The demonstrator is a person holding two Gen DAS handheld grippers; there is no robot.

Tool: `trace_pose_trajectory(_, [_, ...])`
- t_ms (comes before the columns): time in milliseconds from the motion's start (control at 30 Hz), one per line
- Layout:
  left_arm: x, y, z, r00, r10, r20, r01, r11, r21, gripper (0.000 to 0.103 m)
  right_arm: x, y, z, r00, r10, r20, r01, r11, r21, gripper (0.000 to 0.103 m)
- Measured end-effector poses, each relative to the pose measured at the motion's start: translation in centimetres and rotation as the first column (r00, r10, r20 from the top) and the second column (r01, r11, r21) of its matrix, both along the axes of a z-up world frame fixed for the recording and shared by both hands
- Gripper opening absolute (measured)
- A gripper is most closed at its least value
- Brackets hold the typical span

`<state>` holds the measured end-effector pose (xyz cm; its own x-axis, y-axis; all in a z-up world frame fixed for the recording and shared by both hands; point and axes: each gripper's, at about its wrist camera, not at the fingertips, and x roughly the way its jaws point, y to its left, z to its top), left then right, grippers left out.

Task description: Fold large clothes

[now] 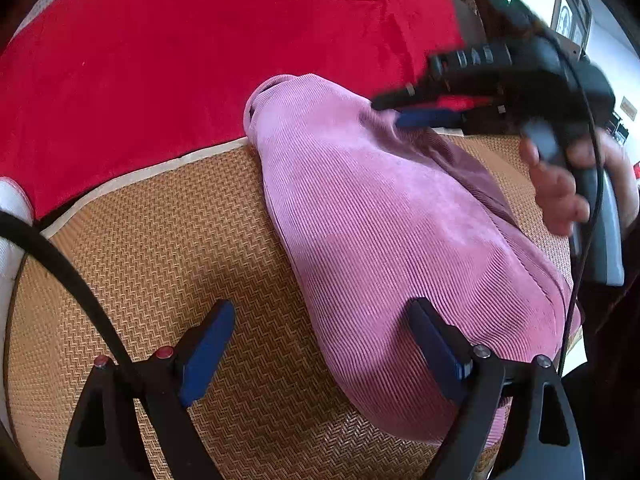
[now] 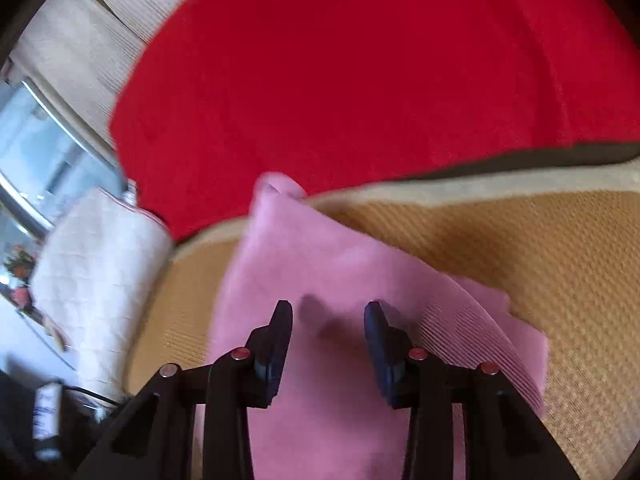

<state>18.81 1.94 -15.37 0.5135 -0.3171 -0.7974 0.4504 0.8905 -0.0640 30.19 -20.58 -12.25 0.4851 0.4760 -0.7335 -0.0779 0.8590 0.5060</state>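
The pink garment (image 1: 376, 232) lies in a folded bundle on a woven straw-coloured mat (image 1: 160, 240), its narrow ribbed end reaching toward the far edge where a red blanket (image 1: 200, 60) covers the surface behind. It looks like corduroy or a ribbed velour: soft, a bit thick, with a nap that should give the pads some bite rather than let them slide. It will be limp, I'd judge, sagging from any single hold and dragging its lower layers along, though not heavy.

The left tongs (image 1: 320, 344) stand wide open and empty, one blue pad over bare mat and the other just at the near left edge of the bundle, not pressing it. The right tongs (image 2: 328, 344) hover above the cloth with a moderate gap between their pads and nothing caught in it; their shadow falls on the fabric below. From the left side I can see a hand (image 1: 560, 188) wrapped around their grip, and the tongs look blurred there.

On the right of the bundle several layered edges (image 2: 480, 332) fan out like pages, so a pinch there risks catching only the top layer or too many at once. The better hold, to my eye, is a clean outer edge or corner of the bundle, one on each side, taken through the full thickness meant to be turned over. A white quilted cushion (image 2: 100, 272) sits off to the left, clear of the work.
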Motion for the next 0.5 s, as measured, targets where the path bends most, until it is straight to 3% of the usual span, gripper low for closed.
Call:
trace_pose_trajectory(133, [-0.3, -0.1, 0.0, 1.000, 0.000, 0.024, -0.001, 1.000, 0.022, 0.090, 2.2, 2.2, 0.3, 0.998, 0.053, 0.037, -0.053, 0.998, 0.020, 0.041])
trace_pose_trajectory(233, [-0.7, -0.4, 0.0, 0.999, 0.016, 0.048, -0.019, 0.999, 0.048, 0.090, 4.0, 3.8, -2.5, 0.997, 0.055, -0.049, -0.057, 0.998, -0.027, 0.041])
trace_pose_trajectory(300, [-0.9, -0.4, 0.0, 0.998, 0.014, 0.056, -0.017, 0.998, 0.057, 0.090, 4.9, 3.7, -4.3, 0.996, 0.045, -0.083, -0.044, 0.999, 0.017, 0.041])
trace_pose_trajectory(500, [-1.8, -0.4, 0.1, 0.997, 0.017, 0.080, -0.024, 0.995, 0.093, 0.090, 2.4, 2.0, -1.3, 0.999, 0.022, -0.033, -0.021, 0.999, 0.031, 0.041])
